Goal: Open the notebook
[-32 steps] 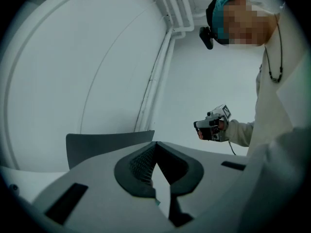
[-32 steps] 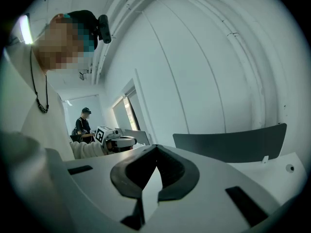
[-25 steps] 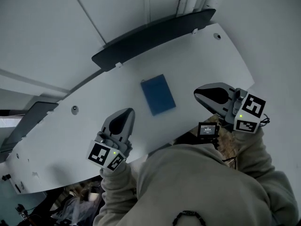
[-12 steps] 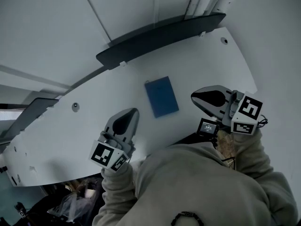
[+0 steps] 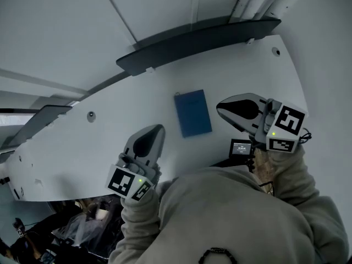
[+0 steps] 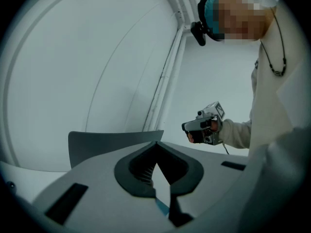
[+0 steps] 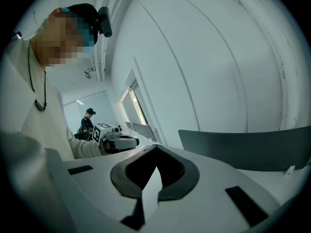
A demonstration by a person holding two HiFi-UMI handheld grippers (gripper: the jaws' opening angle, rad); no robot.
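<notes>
Notebook [image 5: 193, 113]: blue, closed, laid flat at mid-desk [image 5: 99, 142]. Left tool [image 5: 155, 130]: jaws shut together, empty, held near-left of it. Right tool [image 5: 221, 108]: likewise, held just right.

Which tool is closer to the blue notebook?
The right tool: in the head view its tip almost reaches the side edge of the blue notebook, while the left tool is farther off.

Beige long-sleeved sweatshirt [image 5: 231, 213]; pale grey left gripper [image 5: 157, 130] and right gripper [image 5: 221, 109], each bearing black-and-white marker cubes [image 5: 286, 126].
</notes>
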